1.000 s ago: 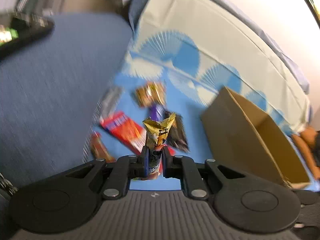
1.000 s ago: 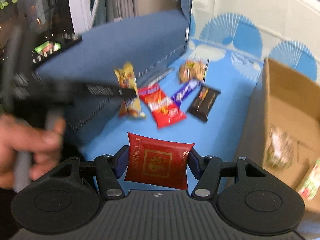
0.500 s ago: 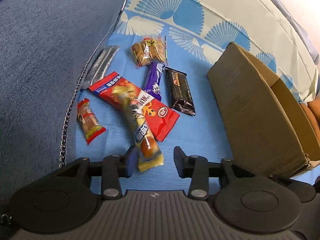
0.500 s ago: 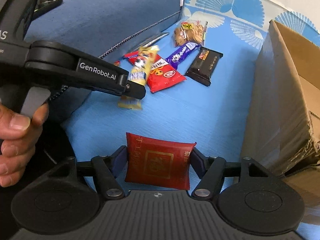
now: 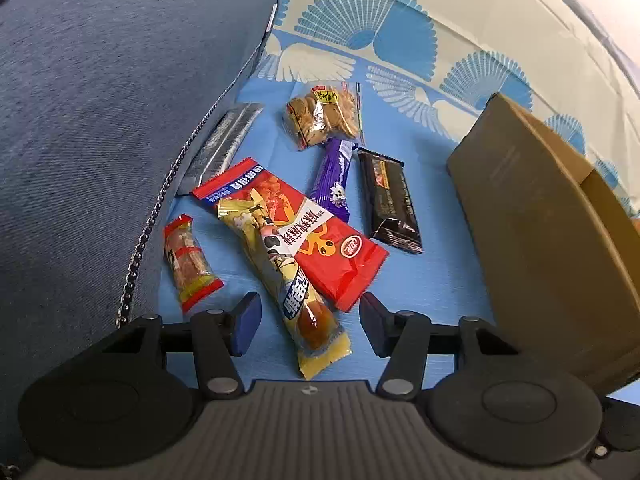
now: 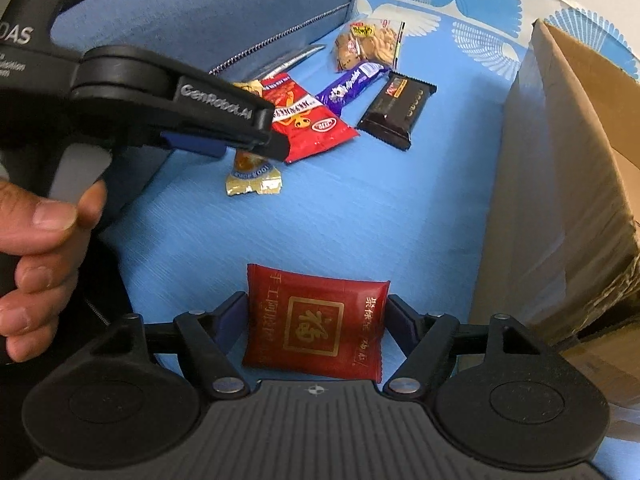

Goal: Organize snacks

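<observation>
A dark red packet (image 6: 316, 322) is being gripped by its two side edges between the fingers of the right hand-held gripper (image 6: 317, 320), just above the blue sheet (image 6: 360, 208) and beside the wall of the cardboard box (image 6: 560, 184). The left hand-held gripper (image 5: 310, 320) is being held with its jaws spread wide and nothing clamped; the near end of a long yellow snack packet (image 5: 280, 272) is lying on the sheet between its fingers, touched by neither. That yellow packet is being overlapped onto a red snack bag (image 5: 320, 236), and a small red-ended wrapped snack (image 5: 188, 264) is lying just to its left, near the blue cushion (image 5: 100, 120). Farther on, a purple bar (image 5: 336, 180) and a black bar (image 5: 392, 200) are lying side by side, with a silver wrapper (image 5: 220, 148) against the cushion seam. Farthest, a clear bag of cookies (image 5: 324, 116) is resting by the fan-patterned cover (image 5: 400, 40). In the right view, the left hand (image 6: 36, 240) is seen wrapped around the gripper handle
</observation>
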`<state>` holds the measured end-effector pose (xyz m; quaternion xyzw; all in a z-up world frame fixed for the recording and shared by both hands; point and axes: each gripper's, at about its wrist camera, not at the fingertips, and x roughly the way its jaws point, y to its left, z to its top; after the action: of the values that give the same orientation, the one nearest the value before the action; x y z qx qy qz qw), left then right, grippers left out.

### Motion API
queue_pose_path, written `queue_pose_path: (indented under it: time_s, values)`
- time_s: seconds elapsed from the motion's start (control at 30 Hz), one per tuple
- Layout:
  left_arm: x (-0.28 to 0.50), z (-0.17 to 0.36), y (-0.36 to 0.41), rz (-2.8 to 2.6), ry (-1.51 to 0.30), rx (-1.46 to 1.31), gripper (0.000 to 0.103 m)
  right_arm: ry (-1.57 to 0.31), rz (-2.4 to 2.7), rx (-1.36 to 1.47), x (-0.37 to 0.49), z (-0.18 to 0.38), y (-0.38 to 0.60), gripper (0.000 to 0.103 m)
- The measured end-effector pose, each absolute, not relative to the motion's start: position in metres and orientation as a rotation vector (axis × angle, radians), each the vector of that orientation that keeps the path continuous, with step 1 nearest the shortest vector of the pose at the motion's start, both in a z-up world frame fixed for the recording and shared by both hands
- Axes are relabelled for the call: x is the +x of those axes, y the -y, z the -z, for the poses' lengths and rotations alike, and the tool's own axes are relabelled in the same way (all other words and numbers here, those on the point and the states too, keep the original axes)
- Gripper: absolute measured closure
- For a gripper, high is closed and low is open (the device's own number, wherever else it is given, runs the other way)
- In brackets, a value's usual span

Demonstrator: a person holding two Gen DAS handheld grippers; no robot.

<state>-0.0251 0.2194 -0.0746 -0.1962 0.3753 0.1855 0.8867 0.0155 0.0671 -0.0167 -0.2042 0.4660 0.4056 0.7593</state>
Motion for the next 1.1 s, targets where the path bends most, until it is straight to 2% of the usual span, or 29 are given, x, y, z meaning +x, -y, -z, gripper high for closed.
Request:
queue_pose_path:
  time_s: [0.03,0.17,0.2,0.47,0.73,1.1]
  values:
    - [-0.023,0.076,-0.218,-0.397,-0.792,-0.393,0.046,-1.016,-0.882,-0.448,0.015,0.017,-0.067,0.027]
    - [-0.021,0.078,-0.215,-0.404,-0.804,-0.364,0.074,-1.015,-0.88,-0.453,0.016,0.018,-0.068,0.027]
    - [-0.022,0.077,-0.215,-0.399,-0.803,-0.364,0.076,-1.014,-0.88,-0.453,0.016,0.018,-0.068,0.028]
    - [-0.036,0.066,-0.214,-0.313,-0.762,-0.405,0.076,-0.989,-0.883,-0.443,0.014,0.012,-0.067,0.04]
    - [-0.064,0.056,-0.205,-0.186,-0.817,-0.48,0.076,-0.942,-0.871,-0.369,0.021,-0.005,-0.062,0.04]
    - [-0.05,0.075,-0.205,-0.209,-0.963,-0.481,0.076,-0.997,-0.859,-0.425,0.019,0.012,-0.066,0.04]
